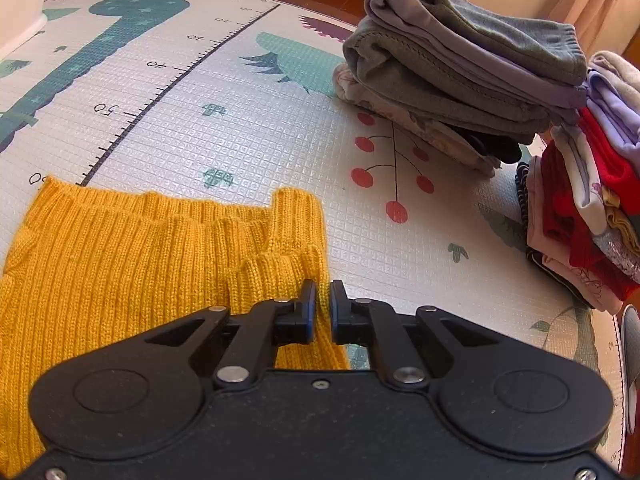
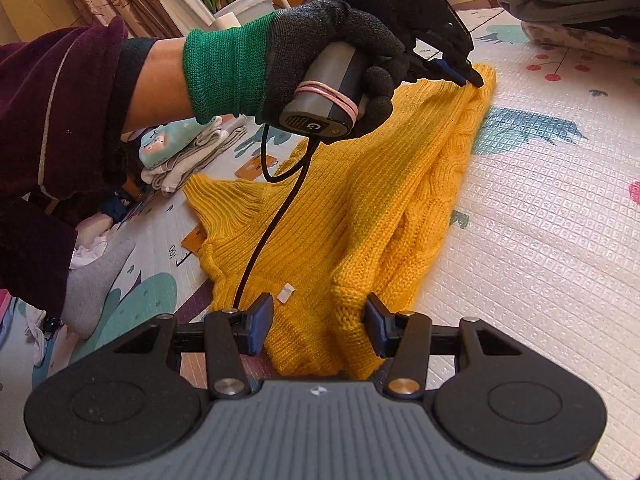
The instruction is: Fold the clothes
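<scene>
I've got one yellow ribbed-knit sweater [image 2: 352, 208] lying flat on the play mat, partly folded, long edge doubled over with cable pattern showing. Ribbed cuff [image 1: 298, 216] folded in near the hem; small white tag on top.

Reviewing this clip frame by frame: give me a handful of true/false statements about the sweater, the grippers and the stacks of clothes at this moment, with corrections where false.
1. The yellow sweater lies on the patterned play mat. True.
2. The left gripper stands wide open. False: its jaws are nearly together, at the edge of the sweater's ribbed cuff.
3. The right gripper has sweater fabric between its fingers. True: a folded knit edge sits there; whether the pads press it is not clear.
4. The folded clothes stack is topped by a red garment. False: grey and lilac pieces lie on top; red ones are in the neighbouring pile.
5. The hand holding the left gripper is bare. False: it wears a black glove with a green cuff.
</scene>
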Available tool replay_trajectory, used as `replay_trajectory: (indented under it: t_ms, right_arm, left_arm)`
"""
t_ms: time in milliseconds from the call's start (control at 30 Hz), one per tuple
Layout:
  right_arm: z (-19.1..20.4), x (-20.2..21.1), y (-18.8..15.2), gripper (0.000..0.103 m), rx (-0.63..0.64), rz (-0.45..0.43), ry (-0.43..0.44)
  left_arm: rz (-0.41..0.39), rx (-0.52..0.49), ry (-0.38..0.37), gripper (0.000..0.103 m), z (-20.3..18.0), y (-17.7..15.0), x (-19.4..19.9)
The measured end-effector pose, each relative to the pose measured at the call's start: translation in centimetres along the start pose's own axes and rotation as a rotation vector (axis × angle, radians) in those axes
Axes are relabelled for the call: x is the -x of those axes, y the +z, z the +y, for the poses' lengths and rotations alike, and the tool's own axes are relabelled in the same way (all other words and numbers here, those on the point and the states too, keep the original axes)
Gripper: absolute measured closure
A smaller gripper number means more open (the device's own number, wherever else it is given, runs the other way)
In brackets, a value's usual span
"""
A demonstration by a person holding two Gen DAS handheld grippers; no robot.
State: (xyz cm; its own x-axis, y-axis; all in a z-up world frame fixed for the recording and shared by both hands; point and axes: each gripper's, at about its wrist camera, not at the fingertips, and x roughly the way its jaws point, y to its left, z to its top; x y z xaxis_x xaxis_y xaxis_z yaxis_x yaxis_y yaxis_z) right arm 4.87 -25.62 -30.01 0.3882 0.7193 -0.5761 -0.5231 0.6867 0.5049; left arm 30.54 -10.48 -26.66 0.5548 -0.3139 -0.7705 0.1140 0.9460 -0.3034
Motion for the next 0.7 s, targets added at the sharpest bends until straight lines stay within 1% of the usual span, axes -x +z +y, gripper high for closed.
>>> replay_trajectory:
  t_ms: [100,200,333,400,433,467,500,533,633,700]
  right_arm:
    - [0.3,1.8,0.1,0.053,0.055,0.005,-0.031]
    - [1.2,2.8,0.7,0.053,0.131,-0.044,-0.091]
    - [3.3,0.8,2.4,0.053,0.277,-0.089,-0.103]
    - [3.8,-0.7,3.0,0.054,0.31,-0.101,-0.101]
    - [3.7,-1.7,3.1,0.054,0.297,-0.091,-0.105]
    - [3.0,-3.1,3.2,0.054,0.253,-0.043,-0.11]
    - [2.2,-3.7,2.9,0.054,0.196,-0.032,-0.09]
    - [1.4,-4.2,2.7,0.054,0.14,-0.022,-0.07]
    - [-0.5,-4.9,2.0,0.055,-0.043,-0.018,0.053]
    - [-0.6,-5.3,1.7,0.055,-0.058,-0.024,0.074]
  left_arm:
    - [0.018,-0.044,-0.025,0.095,0.3,0.3,-0.2]
    - [0.028,-0.084,-0.041,0.095,0.5,0.3,-0.4]
    - [0.035,-0.126,-0.037,0.095,0.4,0.3,-0.6]
    - [0.039,-0.144,-0.034,0.095,0.2,0.3,-0.9]
    - [0.041,-0.152,-0.035,0.094,0.1,0.3,-1.0]
    - [0.042,-0.162,-0.037,0.094,0.1,0.3,-1.1]
    - [0.042,-0.173,-0.039,0.094,0.0,0.3,-1.1]
    - [0.043,-0.186,-0.041,0.092,-0.1,0.2,-1.2]
    - [0.046,-0.218,-0.043,0.091,-0.3,0.2,-1.2]
    - [0.047,-0.221,-0.034,0.091,-0.4,0.4,-0.7]
